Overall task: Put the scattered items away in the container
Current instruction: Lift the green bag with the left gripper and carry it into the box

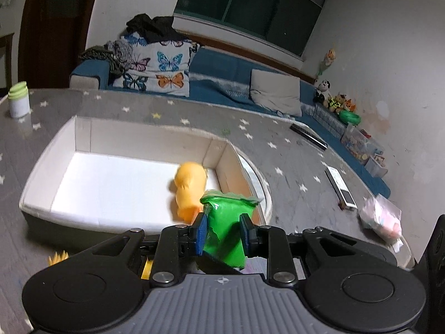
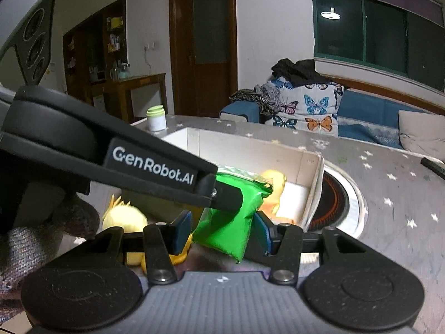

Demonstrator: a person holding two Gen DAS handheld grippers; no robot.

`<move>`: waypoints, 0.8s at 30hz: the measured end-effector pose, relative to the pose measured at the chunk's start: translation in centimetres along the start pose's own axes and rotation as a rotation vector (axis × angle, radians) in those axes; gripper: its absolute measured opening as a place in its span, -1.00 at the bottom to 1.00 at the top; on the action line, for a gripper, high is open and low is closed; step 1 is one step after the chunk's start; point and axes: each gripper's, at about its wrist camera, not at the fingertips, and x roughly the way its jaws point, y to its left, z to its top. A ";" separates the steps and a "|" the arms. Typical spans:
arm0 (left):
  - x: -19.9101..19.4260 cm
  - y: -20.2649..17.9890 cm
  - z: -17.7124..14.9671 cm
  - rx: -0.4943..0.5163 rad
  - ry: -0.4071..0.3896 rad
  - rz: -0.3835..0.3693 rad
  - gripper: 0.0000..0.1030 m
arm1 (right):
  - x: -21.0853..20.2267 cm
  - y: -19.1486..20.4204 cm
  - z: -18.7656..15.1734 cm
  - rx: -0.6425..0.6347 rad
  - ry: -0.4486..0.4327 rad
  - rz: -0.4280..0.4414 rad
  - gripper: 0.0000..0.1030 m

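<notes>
we hold one green pouch (image 1: 226, 231) pinched in left gripper (image 1: 224, 232), its long axis upright, just short of white box (image 1: 83, 136) at table's middle. one orange toy (image 1: 189, 186) lies inside, dead ahead. right gripper (image 2: 219, 232) narrow, beside pouch; grip unclear. one yellow chick (image 2: 125, 218) waits outside.

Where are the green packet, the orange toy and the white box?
green packet (image 1: 226, 231): left wrist view, middle of its front face.
orange toy (image 1: 189, 186): left wrist view, centre of its body.
white box (image 1: 144, 142): left wrist view, inner face of far wall.
</notes>
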 end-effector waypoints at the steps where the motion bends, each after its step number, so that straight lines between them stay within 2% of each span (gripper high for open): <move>1: 0.2 0.2 0.4 -0.003 -0.002 0.002 -0.48 | 0.3 -0.1 0.3 0.001 -0.001 0.003 -0.04; 11: 3.2 2.1 3.6 -0.005 0.004 0.039 -0.49 | 4.3 -1.3 3.2 0.028 -0.003 0.021 -0.05; 24: 7.0 4.0 3.8 -0.016 0.079 0.065 -0.49 | 9.0 -3.1 3.2 0.088 0.079 0.041 -0.09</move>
